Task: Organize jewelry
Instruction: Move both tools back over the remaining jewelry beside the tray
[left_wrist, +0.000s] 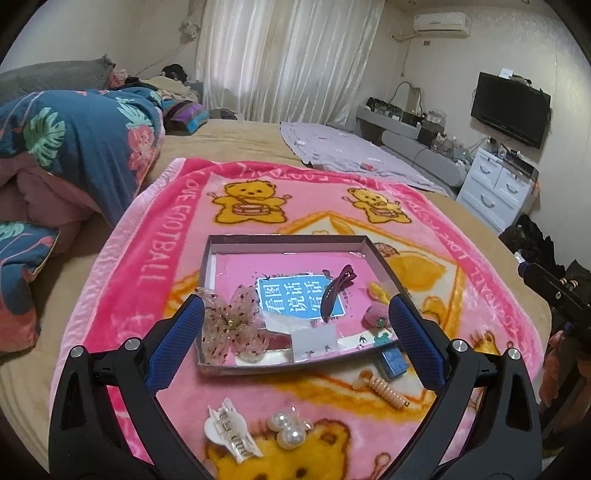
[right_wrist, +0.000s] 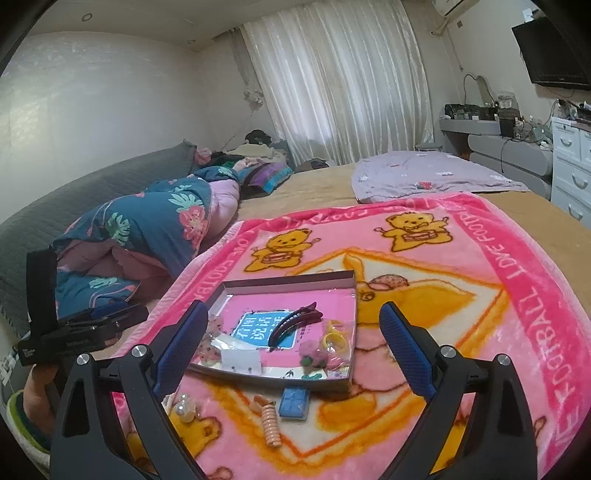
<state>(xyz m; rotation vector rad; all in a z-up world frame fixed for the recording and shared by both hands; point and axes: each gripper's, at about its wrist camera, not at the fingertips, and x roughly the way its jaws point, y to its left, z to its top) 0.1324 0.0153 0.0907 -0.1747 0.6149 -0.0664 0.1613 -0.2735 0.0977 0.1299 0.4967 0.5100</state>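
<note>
- The left gripper had its bumpy blue fingers wide apart, holding nothing.
- A white hair claw and two round pearls lay on the fuzzy pink blanket.
- The flat box held a see-through bow and a dark smooth clip.
- A ridged peach clip lay just outside the box.
- The right gripper was wide open too, holding nothing.
</note>
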